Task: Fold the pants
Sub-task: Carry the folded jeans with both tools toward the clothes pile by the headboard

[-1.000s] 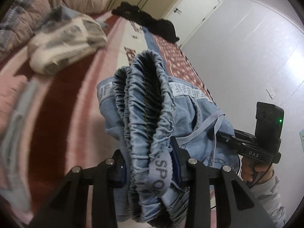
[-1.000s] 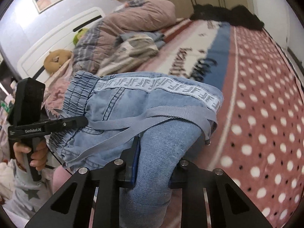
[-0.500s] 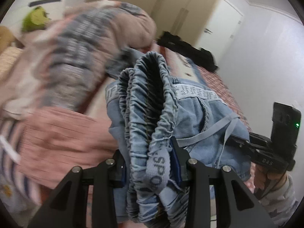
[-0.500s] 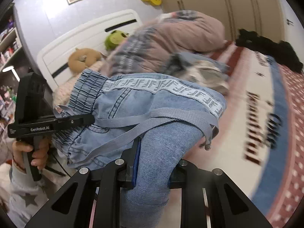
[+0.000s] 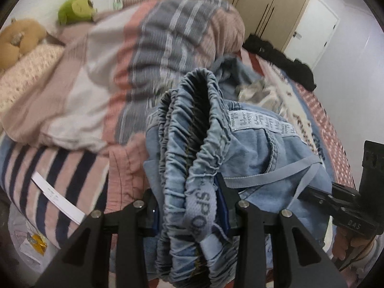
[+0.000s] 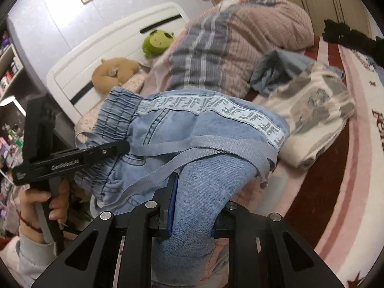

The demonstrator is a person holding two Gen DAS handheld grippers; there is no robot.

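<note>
- The scene is a bedroom: a bed (image 6: 336, 192) with a red and pink cover, a white headboard (image 6: 115, 45) and wooden wardrobe doors (image 5: 264, 4) behind it.
- The pants (image 5: 252, 148), light blue denim with an elastic waistband (image 5: 199, 129) and a lettered side stripe (image 6: 216, 110), are folded into a thick bundle and held up in the air between both grippers, not lying on the bed.
- The left gripper (image 5: 192, 208) is clamped on the gathered waistband end; the cloth fills the gap between its fingers, and the woven drawstring tab hangs down in front of them.
- The right gripper (image 6: 194, 206) is closed narrowly on the folded leg part, which bulges up out of its fingers.
- A grey drawstring (image 6: 192, 148) runs loose across the bundle between the two grips.
- Beyond the fingertips of the right gripper lies a cream folded garment (image 6: 319, 117) on the bed, next to a blue garment (image 6: 276, 72); further away are a pink and grey striped quilt (image 5: 156, 48), a green plush toy (image 6: 158, 40) and a brown plush toy (image 6: 115, 72).
- In my judgement the folding itself is mostly done, because the pants are already compact in several layers.
- What remains, I think, is to put the bundle down, probably near the folded garment, to open both grips and to tidy the drawstring.
</note>
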